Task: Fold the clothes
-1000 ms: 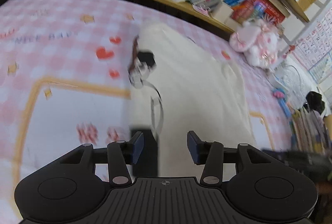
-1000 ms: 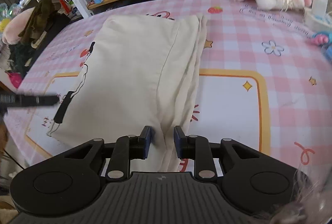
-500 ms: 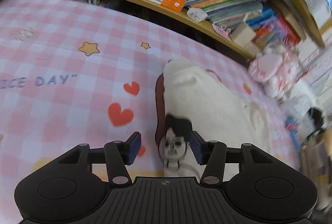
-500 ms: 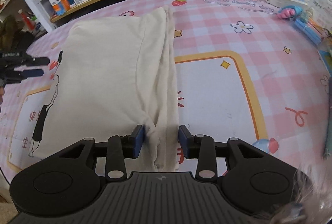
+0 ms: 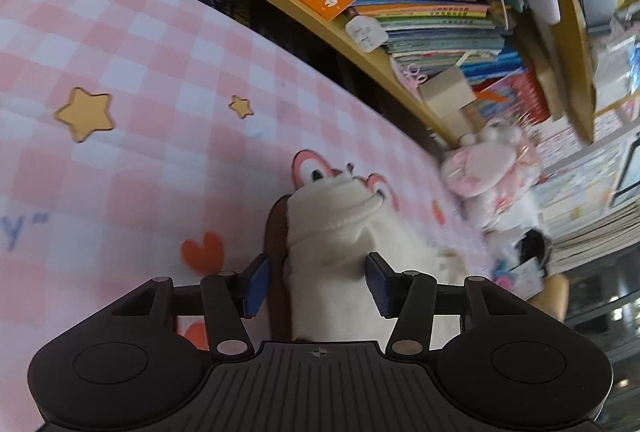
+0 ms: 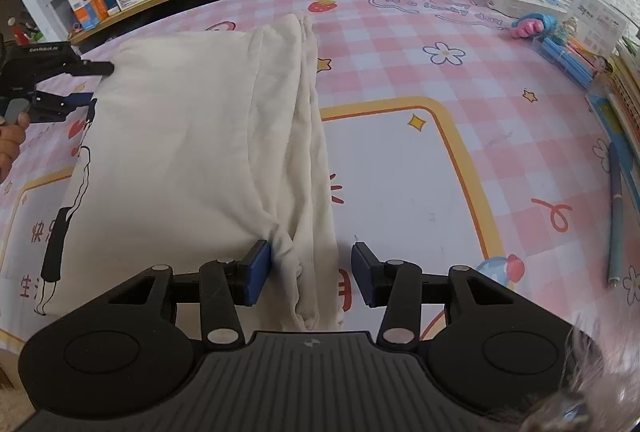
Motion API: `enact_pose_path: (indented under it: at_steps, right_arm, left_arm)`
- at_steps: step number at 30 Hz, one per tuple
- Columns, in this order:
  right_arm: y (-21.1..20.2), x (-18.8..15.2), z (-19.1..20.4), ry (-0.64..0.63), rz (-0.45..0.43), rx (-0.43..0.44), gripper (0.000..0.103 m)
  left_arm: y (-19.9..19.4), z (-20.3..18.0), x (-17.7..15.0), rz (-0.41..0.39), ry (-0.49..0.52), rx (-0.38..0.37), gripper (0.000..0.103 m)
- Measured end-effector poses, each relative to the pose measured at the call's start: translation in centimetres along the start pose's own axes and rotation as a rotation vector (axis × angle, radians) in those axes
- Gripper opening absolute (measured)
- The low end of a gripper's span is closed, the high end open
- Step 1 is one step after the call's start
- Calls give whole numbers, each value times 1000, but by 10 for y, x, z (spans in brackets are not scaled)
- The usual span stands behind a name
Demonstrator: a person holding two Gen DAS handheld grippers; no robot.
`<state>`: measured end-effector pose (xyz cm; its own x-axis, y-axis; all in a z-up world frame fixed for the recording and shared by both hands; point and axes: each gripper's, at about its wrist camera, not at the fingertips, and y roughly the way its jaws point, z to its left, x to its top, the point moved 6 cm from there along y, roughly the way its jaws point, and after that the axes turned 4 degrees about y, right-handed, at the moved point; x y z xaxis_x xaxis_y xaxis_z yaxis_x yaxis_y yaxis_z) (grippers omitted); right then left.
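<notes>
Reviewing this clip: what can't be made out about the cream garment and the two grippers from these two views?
- Cream garment, right wrist view: its near hem is hidden behind the right gripper, whose jaws are opening around the bunched edge.
- Garment type: folded, so unclear.
- Black print along its left edge: partly folded under.
- Left wrist view: whether the left gripper touches the cloth between its pads is unclear; background blurred.

The left gripper [image 5: 318, 282] points downward, its jaws apart, with cloth between the blue pads [image 5: 256, 286] and a gap at each; from the right wrist view it reaches in from the left edge, a hand [image 6: 10, 144] behind it. The right gripper [image 6: 308, 272] tilts steeply down, jaws opening; cloth lies between its fingers, brushing the left pad [image 6: 256, 274], clear of the right.
</notes>
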<state>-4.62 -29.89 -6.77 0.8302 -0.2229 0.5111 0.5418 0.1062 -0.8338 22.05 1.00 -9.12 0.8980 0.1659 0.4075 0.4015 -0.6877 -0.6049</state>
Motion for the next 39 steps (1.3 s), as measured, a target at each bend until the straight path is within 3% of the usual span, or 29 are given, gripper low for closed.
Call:
enact_pose_path:
  at_steps: [3,5,6,9,10,11,12,15,16,17,19,23,27,29,30,31,32,34,37,39]
  right_arm:
    - [0,0,1,8,3,-10,42]
    - [0,0,1,14,2,-15,42]
    - [0,0,1,18,2,-18,42]
    - [-1,-1,2,31,-1,-26,42]
    - [-1,-1,3,35,-3,-29,42]
    - [-1,-1,3,38,-4,-32,42]
    - [-1,-1,3,39,-3,-34,42]
    - [-1,-1,3,42,1,-37,42]
    - [-1,-1,3,44,1,-38,42]
    - [-1,-1,3,46,1,-39,42]
    - [0,-1,3,48,1,-40,42]
    - [0,-1,3,53,-2,-40,43]
    - [0,-1,4,56,-4,-42,43]
    - [0,-1,4,56,-4,-43,43]
    - [0,-1,4,57,-4,-43,43]
    - [0,-1,4,58,-4,-44,43]
    - [0,-1,4,60,-5,-45,43]
    - [0,-1,5,63,-7,-49,43]
    - [0,-2,5,67,-11,-55,43]
    - [0,-2,5,63,-11,-58,43]
  left_arm:
    - [6,0,6,-4,-9,-32,41]
    - [2,-7,11,-41,38,-26,20]
    - [-1,-12,13,-71,77,-18,17]
    - [-6,-38,10,-149,345,78,16]
    - [2,-37,9,-122,396,135,17]
    - [11,-30,10,-80,395,177,23]
    - [15,-22,14,-67,346,172,26]
    - [12,-5,26,-64,169,104,36]
    - [8,0,30,-68,107,74,46]
    - [3,1,31,-89,100,70,52]
    - [-9,1,29,-121,110,60,55]
    - [-24,-5,4,-61,127,-6,55]
    - [-26,-13,-24,3,182,15,53]
    - [-26,-15,-31,-1,202,28,51]
    - [-26,-16,-33,-6,205,33,48]
    - [-25,-16,-35,6,197,35,31]
    - [-24,-15,-36,21,187,36,20]
    - [-28,-22,-38,-4,238,62,14]
    - [-37,-42,-45,-67,415,127,14]
    - [-32,-37,-46,-48,417,163,19]
